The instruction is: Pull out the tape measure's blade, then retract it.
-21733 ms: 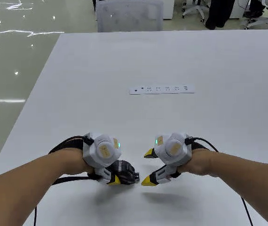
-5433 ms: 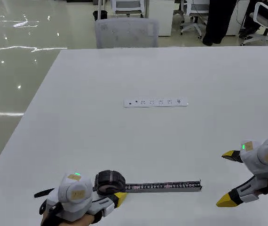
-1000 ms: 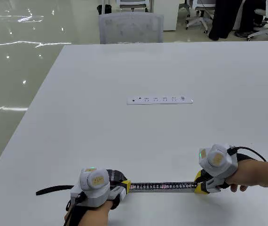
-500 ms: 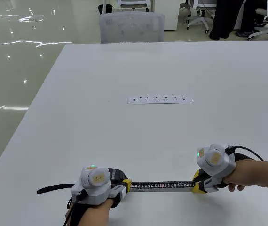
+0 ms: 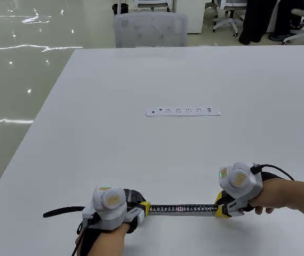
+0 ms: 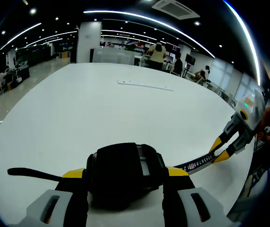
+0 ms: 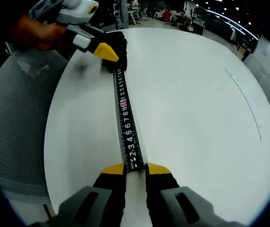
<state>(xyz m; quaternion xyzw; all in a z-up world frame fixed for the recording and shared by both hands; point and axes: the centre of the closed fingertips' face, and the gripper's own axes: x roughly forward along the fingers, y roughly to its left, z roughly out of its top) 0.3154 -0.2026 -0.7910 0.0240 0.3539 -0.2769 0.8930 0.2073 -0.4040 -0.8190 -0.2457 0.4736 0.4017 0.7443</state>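
Observation:
The black tape measure case [image 5: 134, 198] [image 6: 123, 171] sits near the table's front edge, and my left gripper [image 5: 141, 208] [image 6: 125, 172] is shut on it. Its dark numbered blade [image 5: 181, 209] [image 7: 126, 124] [image 6: 196, 163] runs out flat to the right along the table. My right gripper [image 5: 220, 208] [image 7: 135, 168] is shut on the blade's end. In the right gripper view the blade stretches away to the case [image 7: 118, 51] and the left gripper's yellow tips. A black strap [image 5: 61, 212] trails left from the case.
A white power strip [image 5: 182, 112] [image 6: 144, 84] [image 7: 244, 97] lies in the middle of the white table [image 5: 194, 80]. A grey chair [image 5: 150, 29] stands at the far edge. Office chairs and a person are beyond. A cable [image 5: 296, 186] runs along the right arm.
My right gripper has slid a little left along the table with the blade's end, so the exposed blade is slightly shorter. The left gripper and case have stayed put.

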